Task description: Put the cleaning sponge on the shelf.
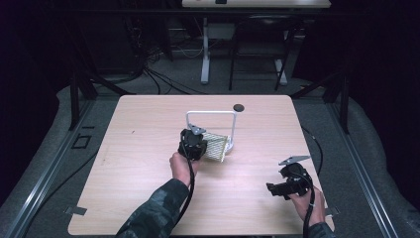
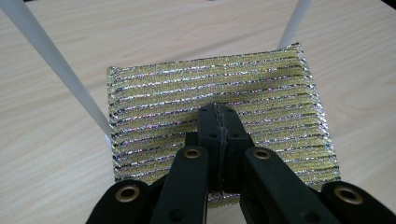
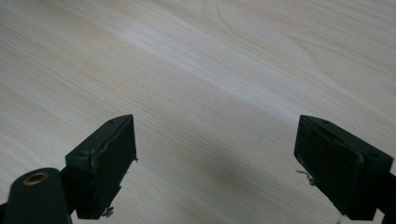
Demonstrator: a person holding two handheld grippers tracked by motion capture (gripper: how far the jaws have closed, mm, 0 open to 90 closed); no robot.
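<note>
A gold and silver striped scouring pad (image 1: 218, 145) lies tilted at the foot of a white wire frame (image 1: 212, 113) in the middle of the table. In the left gripper view the pad (image 2: 261, 88) faces the camera between the frame's two white legs (image 2: 56, 60). My left gripper (image 1: 194, 144) is at the pad's left side, jaws pressed together, with its tips (image 2: 218, 112) over the middle of the pad's face. Whether any of the pad's mesh is pinched I cannot tell. My right gripper (image 1: 277, 188) hovers near the table's front right, open (image 3: 215, 158) over bare wood with nothing between the jaws.
A small dark round spot (image 1: 239, 107) sits on the wooden table (image 1: 148, 188) behind the frame. Black cables trail from both grippers toward the front edge. Desk legs and cables stand on the floor beyond the far edge.
</note>
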